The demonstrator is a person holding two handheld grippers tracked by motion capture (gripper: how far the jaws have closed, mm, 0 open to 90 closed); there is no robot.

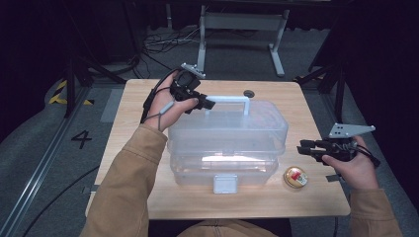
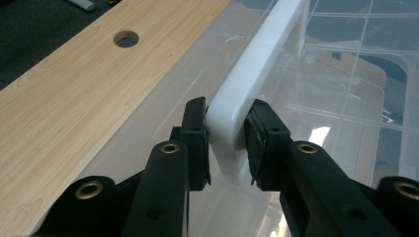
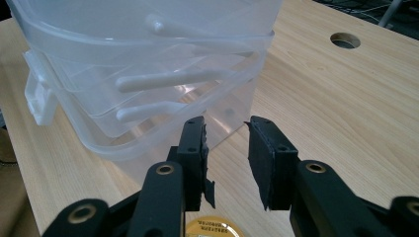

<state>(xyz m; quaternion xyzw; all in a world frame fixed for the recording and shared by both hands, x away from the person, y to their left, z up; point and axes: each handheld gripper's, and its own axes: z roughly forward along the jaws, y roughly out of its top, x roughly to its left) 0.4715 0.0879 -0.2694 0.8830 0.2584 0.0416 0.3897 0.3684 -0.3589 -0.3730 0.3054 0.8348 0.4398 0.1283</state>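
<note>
the wooden table [image 1: 148, 106] holds a big clear plastic box [image 1: 227, 148] in its middle, and everything else is told from that box. the box has a lid and a white latch [image 1: 225, 184] on the side near the person. a white handle [image 2: 257, 74] lies along the top of the box. the left gripper [image 2: 226, 129] is over the far left part of the box, with the end of the handle between its jaws. the left pad touches the handle, but i cannot tell if the right pad presses on it. the right gripper [image 3: 226, 148] hangs right of the box, jaws apart around nothing. a small gold tin [image 1: 295, 177] sits just right of the box.
</note>
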